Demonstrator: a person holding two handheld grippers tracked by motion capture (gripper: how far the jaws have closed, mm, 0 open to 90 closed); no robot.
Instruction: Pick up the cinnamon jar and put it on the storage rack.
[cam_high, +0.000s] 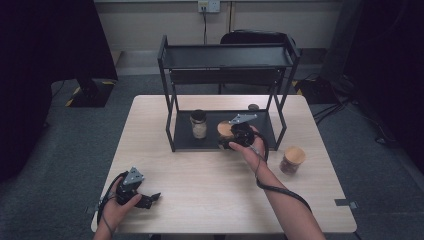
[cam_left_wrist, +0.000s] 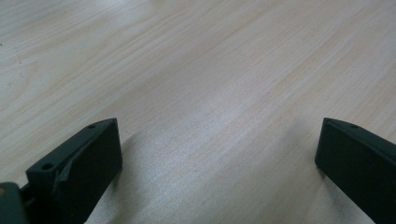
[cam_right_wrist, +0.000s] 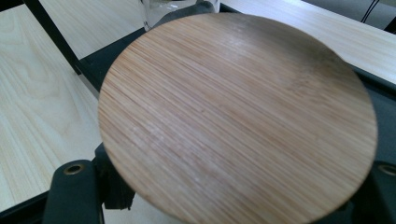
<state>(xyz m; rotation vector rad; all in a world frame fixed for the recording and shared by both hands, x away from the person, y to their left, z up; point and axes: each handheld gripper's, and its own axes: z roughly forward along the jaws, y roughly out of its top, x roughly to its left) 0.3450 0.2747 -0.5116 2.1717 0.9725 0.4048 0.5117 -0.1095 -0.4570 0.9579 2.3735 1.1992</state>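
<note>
On the lower shelf of the black rack (cam_high: 172, 131), front edge: right gripper (cam_high: 235, 138), jaws drawn in on a jar with a bamboo lid (cam_right_wrist: 238, 116), gripped below the lid rim, to judge by the right gripper view; lid face up, level.
Adjacent item: second jar (cam_high: 198, 124), dark-lidded, upright on the same shelf, to the left and apart.
Outlying item: third jar (cam_high: 292, 159), bamboo-lidded, on the wooden table (cam_high: 210, 200), right of the rack.
Near table corner: left gripper (cam_high: 150, 199), jaws wide, nothing between them, resting idle.
Step in hand, as judged: placing the held jar on the shelf; whether its base is down cannot be told.
Next move calls for: base fully seated, then release and a straight withdrawal clear of the rack post and neighbouring jar.
</note>
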